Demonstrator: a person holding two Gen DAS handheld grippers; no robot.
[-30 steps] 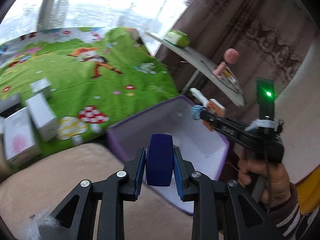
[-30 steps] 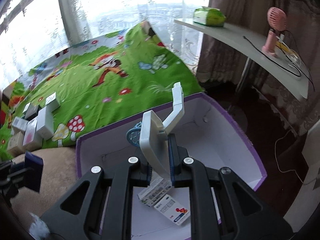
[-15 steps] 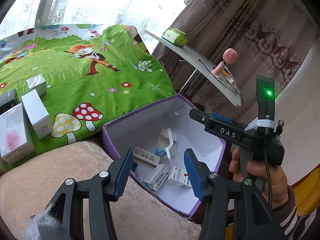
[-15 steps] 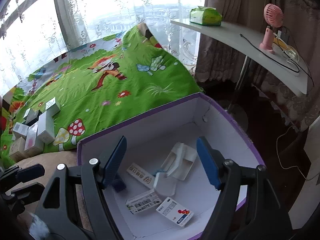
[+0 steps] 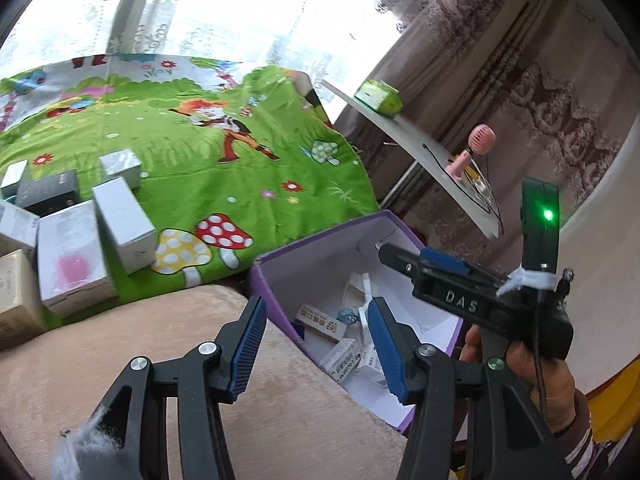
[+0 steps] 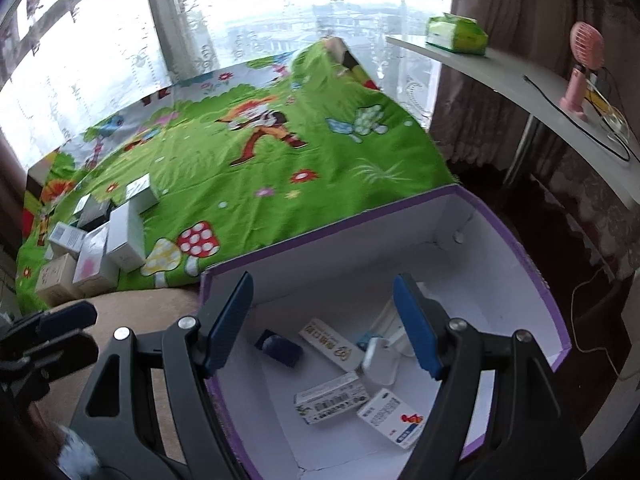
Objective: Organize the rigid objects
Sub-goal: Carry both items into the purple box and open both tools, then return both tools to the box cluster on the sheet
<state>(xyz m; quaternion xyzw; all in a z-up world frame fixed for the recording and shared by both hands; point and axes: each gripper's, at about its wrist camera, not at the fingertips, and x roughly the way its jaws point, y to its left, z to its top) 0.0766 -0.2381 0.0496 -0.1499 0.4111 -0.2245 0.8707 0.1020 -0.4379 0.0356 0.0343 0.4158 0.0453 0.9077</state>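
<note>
Two grippers spread, empty: left gripper [image 5: 316, 344], right gripper [image 6: 324, 322] | purple box [image 6: 520, 256]: white-lined, holds small cartons [image 6: 330, 398]

Green cartoon-print bed cover [image 6: 248, 184] under clustered small boxes [image 6: 100, 248].

A purple-edged white box [image 6: 500, 240] sits open beneath the right gripper's spread fingers [image 6: 416, 332], holding a dark blue case [image 6: 280, 350], three small cartons [image 6: 332, 398] and a white plastic piece [image 6: 380, 364]. More boxes [image 5: 120, 220] lie well left of the left gripper's fingers [image 5: 248, 344].
</note>
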